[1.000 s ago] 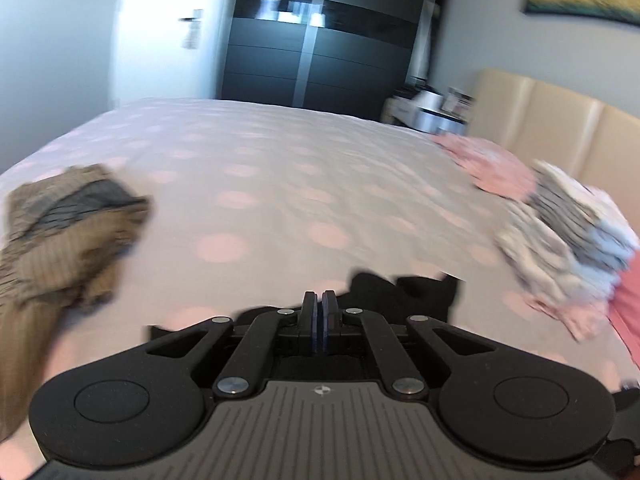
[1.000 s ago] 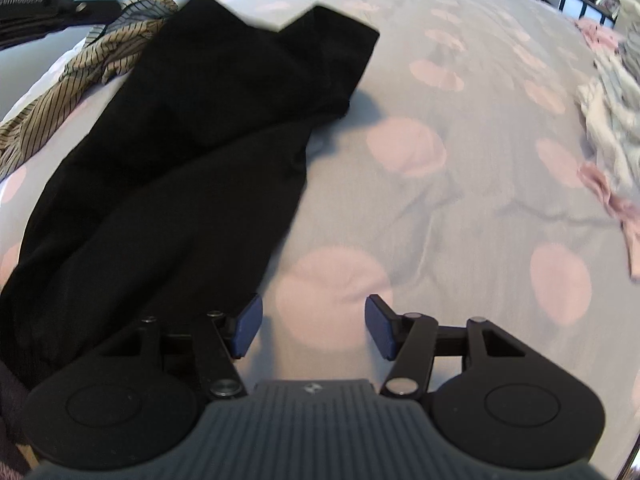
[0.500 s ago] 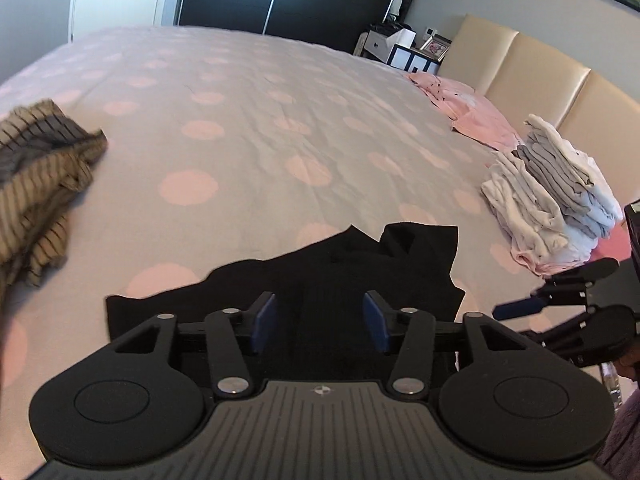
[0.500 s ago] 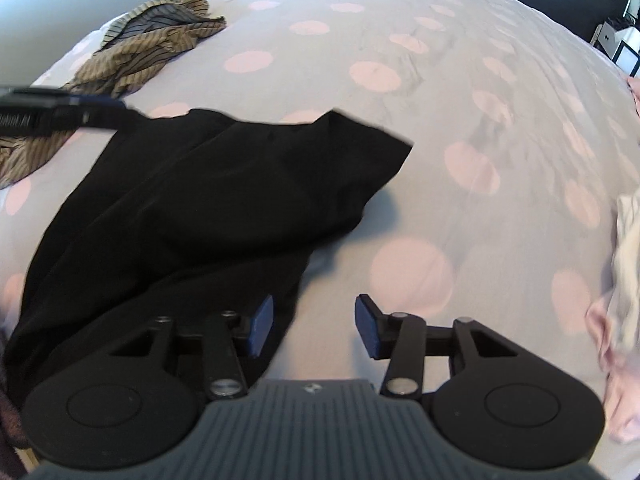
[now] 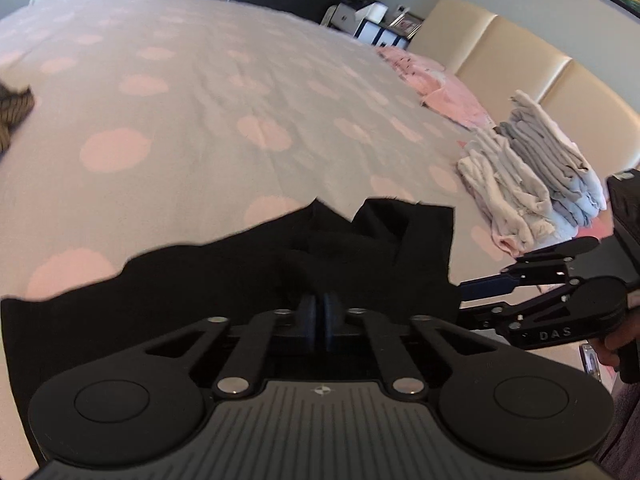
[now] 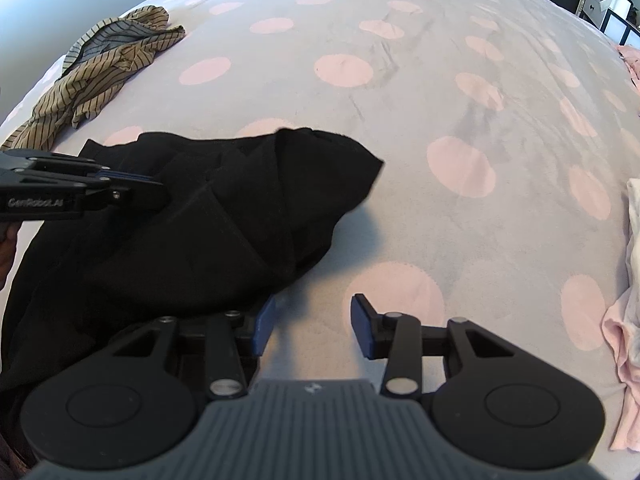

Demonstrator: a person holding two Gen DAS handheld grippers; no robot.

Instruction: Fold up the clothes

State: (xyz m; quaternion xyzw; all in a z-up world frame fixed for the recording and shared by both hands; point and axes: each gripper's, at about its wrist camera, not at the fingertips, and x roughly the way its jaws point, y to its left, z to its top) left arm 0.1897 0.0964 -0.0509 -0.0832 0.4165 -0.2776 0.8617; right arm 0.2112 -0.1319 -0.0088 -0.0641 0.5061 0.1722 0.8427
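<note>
Left gripper (image 5: 319, 320) pinches a black garment (image 6: 208, 216) on the pink-dotted bedspread (image 6: 420, 92); right gripper (image 6: 312, 322) gapes beside it, beige headboard (image 5: 520, 64) beyond.

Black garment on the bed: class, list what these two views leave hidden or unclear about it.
- Left wrist view: the left claw is shut over the black garment; whether cloth sits between the pads is too dark to tell.
- Right wrist view: the garment's near edge runs under the right claw body and off the left edge.
- What garment it is: folds hide its shape.

black tool (image 5: 319, 320), blue pads (image 6: 364, 330), silver screws
</note>
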